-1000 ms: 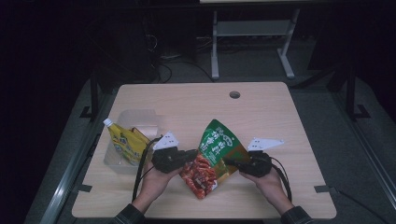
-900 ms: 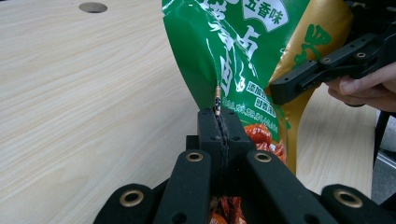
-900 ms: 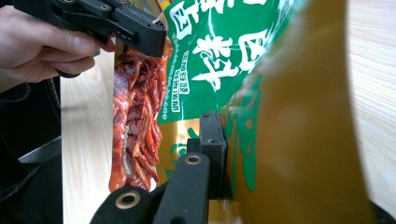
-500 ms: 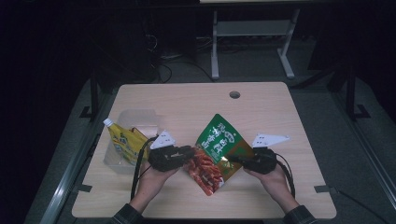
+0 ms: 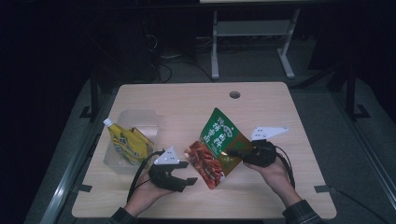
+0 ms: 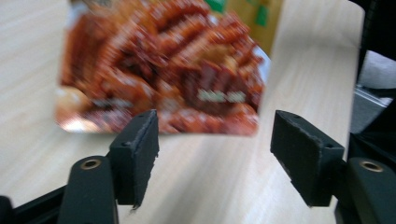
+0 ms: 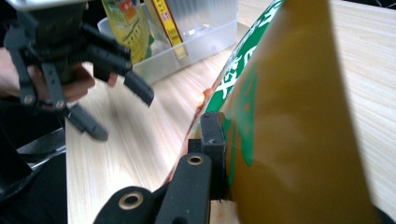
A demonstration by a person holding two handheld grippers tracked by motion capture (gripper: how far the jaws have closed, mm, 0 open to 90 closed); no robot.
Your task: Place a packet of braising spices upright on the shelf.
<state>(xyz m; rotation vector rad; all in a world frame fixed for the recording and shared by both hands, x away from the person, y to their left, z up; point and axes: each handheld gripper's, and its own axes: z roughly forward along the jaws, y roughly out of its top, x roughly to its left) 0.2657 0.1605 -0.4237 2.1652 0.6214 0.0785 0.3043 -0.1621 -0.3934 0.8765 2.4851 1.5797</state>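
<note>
A snack bag, green on top and red with pictured food below, hangs tilted over the table's front middle. My right gripper is shut on its right edge. In the right gripper view one black jaw presses the bag at the right gripper; the other jaw is hidden behind the bag. My left gripper stands open just left of the bag's red lower corner, apart from it. In the left gripper view the left gripper has nothing between its jaws and the bag is ahead, blurred.
A clear plastic container sits at the table's left with a yellow spouted pouch leaning in it; the container and the pouch also appear in the right gripper view. The wooden table has a cable hole at the back.
My left gripper has let go of the bag's lower part, opened, and drawn back toward the person. The right gripper still holds the bag, now a little more to the right.
</note>
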